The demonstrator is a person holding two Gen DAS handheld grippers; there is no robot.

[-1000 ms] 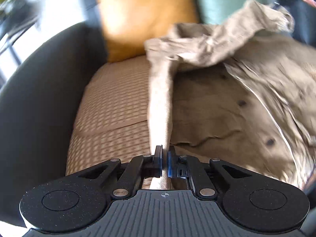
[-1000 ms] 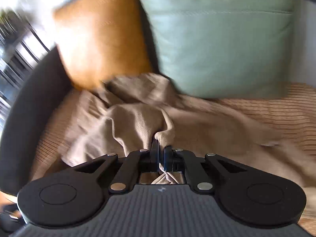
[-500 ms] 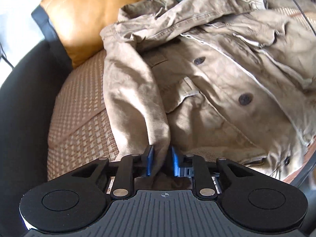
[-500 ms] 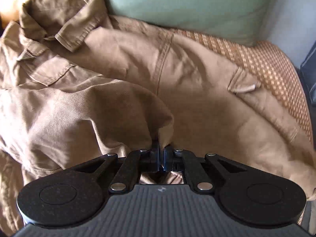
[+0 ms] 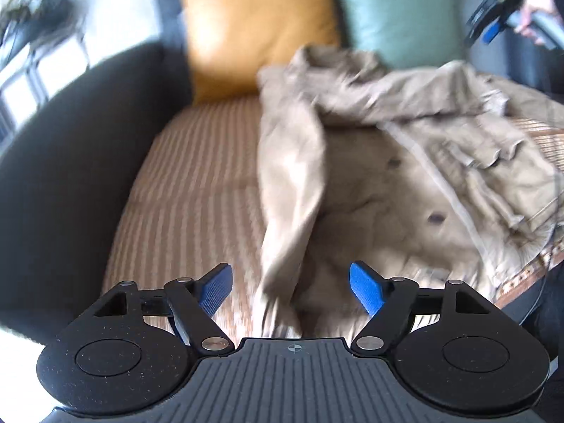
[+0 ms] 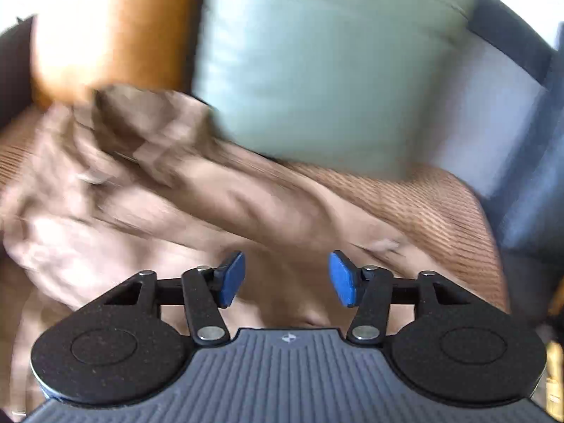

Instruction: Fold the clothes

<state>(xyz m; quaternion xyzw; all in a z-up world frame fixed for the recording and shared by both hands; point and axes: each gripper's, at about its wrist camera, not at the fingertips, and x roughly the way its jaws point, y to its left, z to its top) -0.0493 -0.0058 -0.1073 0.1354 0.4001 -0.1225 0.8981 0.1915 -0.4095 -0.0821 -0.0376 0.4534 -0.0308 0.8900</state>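
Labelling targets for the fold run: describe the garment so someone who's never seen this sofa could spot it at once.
Start at the dark sofa with the woven tan seat; two cushions lean on its back, an orange one and a green one. Spread on the seat below them lies the khaki jacket. It alone is rumpled cloth, with dark buttons, a collar and flap pockets.

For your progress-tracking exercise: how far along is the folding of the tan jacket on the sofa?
Done: the tan jacket lies spread on the sofa seat, buttons up, a sleeve hanging forward. In hand: nothing; the left gripper and right gripper are both opening, pads clear of the cloth. Left: no neat fold shows yet, so sleeves and body look still unfolded.
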